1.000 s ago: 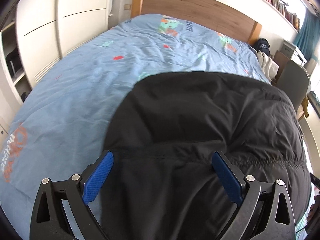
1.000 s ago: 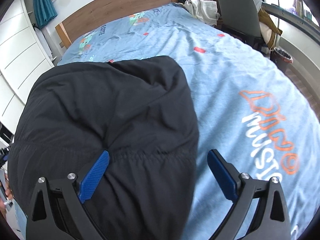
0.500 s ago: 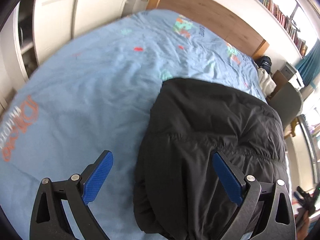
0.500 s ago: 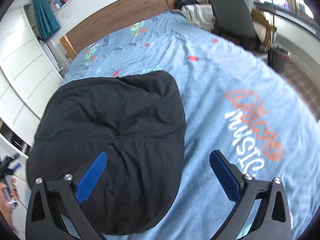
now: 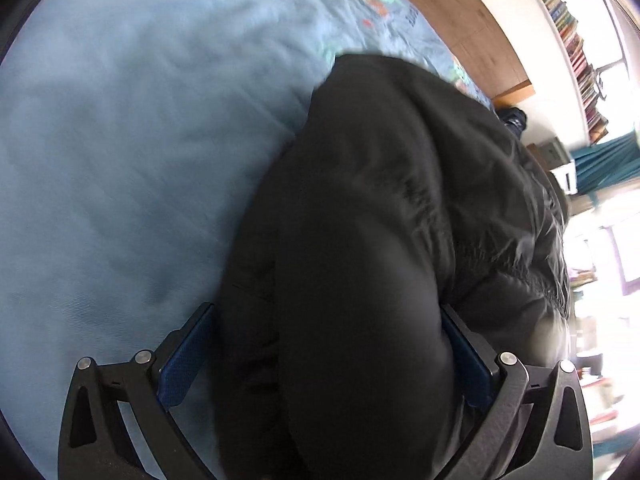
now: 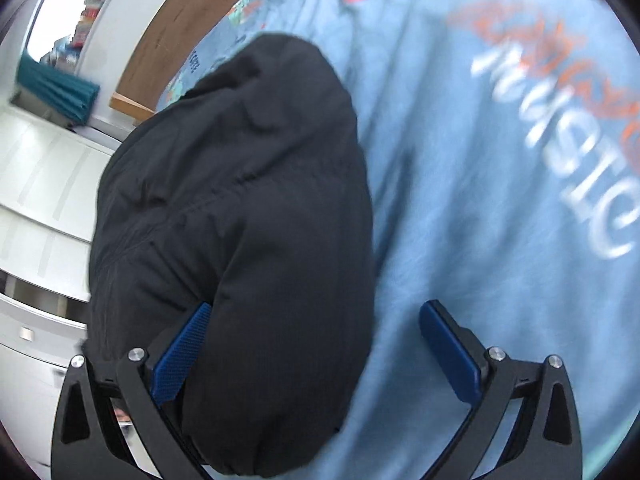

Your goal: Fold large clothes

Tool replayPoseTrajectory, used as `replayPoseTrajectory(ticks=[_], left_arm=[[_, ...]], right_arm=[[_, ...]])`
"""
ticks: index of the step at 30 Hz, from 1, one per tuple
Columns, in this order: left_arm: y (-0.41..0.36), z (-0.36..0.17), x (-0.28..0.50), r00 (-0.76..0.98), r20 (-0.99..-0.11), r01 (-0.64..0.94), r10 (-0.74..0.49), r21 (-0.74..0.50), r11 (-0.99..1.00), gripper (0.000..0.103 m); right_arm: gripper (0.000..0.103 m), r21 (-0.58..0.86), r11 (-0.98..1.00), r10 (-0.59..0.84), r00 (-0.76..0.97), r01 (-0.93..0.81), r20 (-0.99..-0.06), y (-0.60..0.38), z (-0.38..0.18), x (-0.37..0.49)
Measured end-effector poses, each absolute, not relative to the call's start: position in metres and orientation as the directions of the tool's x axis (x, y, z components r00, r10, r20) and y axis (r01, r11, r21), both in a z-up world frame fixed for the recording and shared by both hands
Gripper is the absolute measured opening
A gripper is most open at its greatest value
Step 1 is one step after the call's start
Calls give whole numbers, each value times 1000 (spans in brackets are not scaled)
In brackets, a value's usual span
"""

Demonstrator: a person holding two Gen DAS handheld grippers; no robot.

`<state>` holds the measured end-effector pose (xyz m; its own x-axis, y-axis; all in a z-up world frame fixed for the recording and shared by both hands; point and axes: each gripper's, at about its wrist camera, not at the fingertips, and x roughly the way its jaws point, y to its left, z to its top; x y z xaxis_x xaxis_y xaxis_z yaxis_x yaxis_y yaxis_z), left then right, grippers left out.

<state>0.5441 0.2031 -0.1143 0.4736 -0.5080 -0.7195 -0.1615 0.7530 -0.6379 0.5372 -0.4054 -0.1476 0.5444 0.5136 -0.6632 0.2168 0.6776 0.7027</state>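
A black padded jacket (image 5: 380, 220) lies bunched on the light blue bed cover (image 5: 120, 140). My left gripper (image 5: 326, 356) is open, low over the jacket's near left end, and the puffy fabric fills the gap between its blue pads (image 5: 188, 356). In the right wrist view the same jacket (image 6: 240, 180) lies left of centre. My right gripper (image 6: 314, 356) is open at the jacket's near right end. Fabric covers the left half of its gap and presses against the left pad (image 6: 180, 356). The right pad (image 6: 448, 354) hangs over bare bed cover (image 6: 480, 160).
A wooden headboard (image 5: 460, 12) runs along the far end of the bed. White wardrobe drawers (image 6: 40, 200) stand beside the bed. A bookshelf (image 5: 572, 40) and a teal curtain (image 5: 608, 168) are on the far side. Orange and white lettering (image 6: 560, 100) marks the cover.
Both grippers have dropped close to the jacket and rolled sideways. The jacket's two near ends now sit between the open fingers. Both views are blurred by motion.
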Motion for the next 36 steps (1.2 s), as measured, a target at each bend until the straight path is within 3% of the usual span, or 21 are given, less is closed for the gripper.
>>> replayPoseTrajectory(ticks=[11, 18, 19, 22, 24, 25, 26, 28, 32, 36], left_arm=[[181, -127, 547, 412, -545, -48, -730, -813, 580, 102], [171, -129, 549, 408, -544, -44, -733, -814, 580, 102], [169, -127, 549, 414, -556, -46, -721, -804, 593, 101], [164, -113, 546, 447, -568, -26, -691, -781, 625, 74], [157, -101, 543, 462, -567, 4, -682, -768, 641, 51], [152, -93, 542, 468, -568, 28, -677, -756, 654, 46], [149, -87, 542, 471, -571, 43, -673, -747, 664, 39], [141, -70, 541, 478, -571, 80, -668, -729, 680, 32], [126, -28, 536, 511, -533, 169, -674, -707, 687, 25], [111, 21, 529, 551, -473, 245, -687, -696, 675, 23]], right_arm=[[103, 849, 525, 733, 477, 56, -484, -360, -162, 570], [103, 868, 494, 737, 504, 54, -450, -357, -174, 574], [103, 862, 503, 734, 496, 63, -464, -354, -173, 576], [103, 841, 535, 710, 497, 80, -499, -351, -165, 582], [86, 833, 550, 696, 517, 61, -498, -348, -156, 578], [65, 840, 540, 696, 535, 51, -480, -347, -150, 576], [51, 845, 533, 693, 553, 38, -462, -345, -143, 575], [40, 838, 546, 686, 568, 10, -454, -340, -128, 575], [29, 802, 592, 669, 602, -76, -437, -330, -82, 574], [26, 761, 631, 652, 637, -153, -412, -315, -33, 571]])
